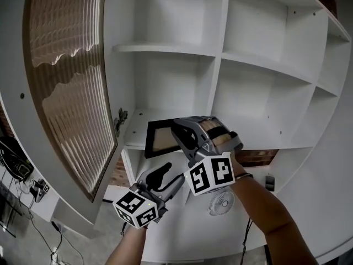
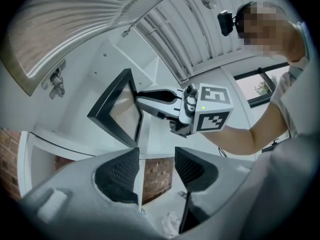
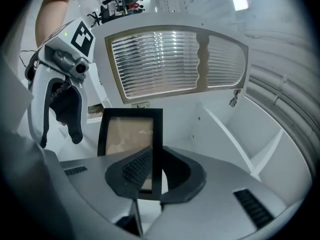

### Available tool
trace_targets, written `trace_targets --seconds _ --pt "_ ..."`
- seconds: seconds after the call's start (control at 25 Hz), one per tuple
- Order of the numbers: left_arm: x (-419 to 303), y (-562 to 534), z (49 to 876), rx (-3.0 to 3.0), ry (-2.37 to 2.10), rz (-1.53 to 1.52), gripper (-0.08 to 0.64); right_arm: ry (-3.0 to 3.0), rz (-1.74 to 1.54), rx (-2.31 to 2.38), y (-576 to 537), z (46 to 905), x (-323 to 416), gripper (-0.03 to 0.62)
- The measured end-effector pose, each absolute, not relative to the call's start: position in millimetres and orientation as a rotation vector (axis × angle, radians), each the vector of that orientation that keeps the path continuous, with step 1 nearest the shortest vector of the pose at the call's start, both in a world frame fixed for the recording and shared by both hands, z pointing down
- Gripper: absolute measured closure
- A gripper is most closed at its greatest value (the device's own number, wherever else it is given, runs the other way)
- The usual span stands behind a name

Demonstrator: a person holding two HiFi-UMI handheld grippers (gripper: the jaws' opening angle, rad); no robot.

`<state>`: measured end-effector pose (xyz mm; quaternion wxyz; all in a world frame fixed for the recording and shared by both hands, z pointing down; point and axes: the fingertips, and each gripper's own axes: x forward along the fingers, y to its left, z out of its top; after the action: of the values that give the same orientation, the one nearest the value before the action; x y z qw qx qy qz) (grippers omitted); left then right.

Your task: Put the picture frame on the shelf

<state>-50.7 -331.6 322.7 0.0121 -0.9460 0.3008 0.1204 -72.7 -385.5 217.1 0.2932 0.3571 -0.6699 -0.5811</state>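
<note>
1. The right gripper (image 3: 152, 171) is clamped on one side rail of the frame (image 3: 131, 134) and holds it upright at the centre of the head view, at the front edge of the shelf (image 1: 136, 127). Whether its lower edge rests on the board yet, I cannot tell.
2. The grip is thin and on one edge only. The frame may pivot or slip between the pads if it is nudged against the board.
3. If the jaws let go while the frame stands this near the lip, it may tip forward and drop to the floor, at the bottom of the head view.
4. The frame looks close to vertical. With no lean against the back wall, it may topple once freed.
5. The left gripper (image 2: 157, 171) sits lower, its jaws apart with nothing between them, so it gives no support if the frame slides.
6. The door (image 1: 71, 81) hangs open at the left. A sideways swing could knock the frame's corner on it or on the hinge (image 1: 120, 119).
</note>
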Motion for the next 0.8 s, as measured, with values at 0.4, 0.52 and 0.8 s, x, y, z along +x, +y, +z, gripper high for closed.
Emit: trace_targets --seconds 0.4,0.52,0.8 --pt "-42 -348 330 -2.989 0.862 0.372 0.333 -1.689 -1.544 0.936 -422 222 -87 0.525" --pt "-42 -351 333 -2.997 0.853 0.373 0.333 -1.667 -1.532 0.954 -432 223 -89 0.525" --pt "-45 -357 336 -3.008 0.836 0.376 0.333 -1.604 -1.547 0.943 -445 232 -99 0.524"
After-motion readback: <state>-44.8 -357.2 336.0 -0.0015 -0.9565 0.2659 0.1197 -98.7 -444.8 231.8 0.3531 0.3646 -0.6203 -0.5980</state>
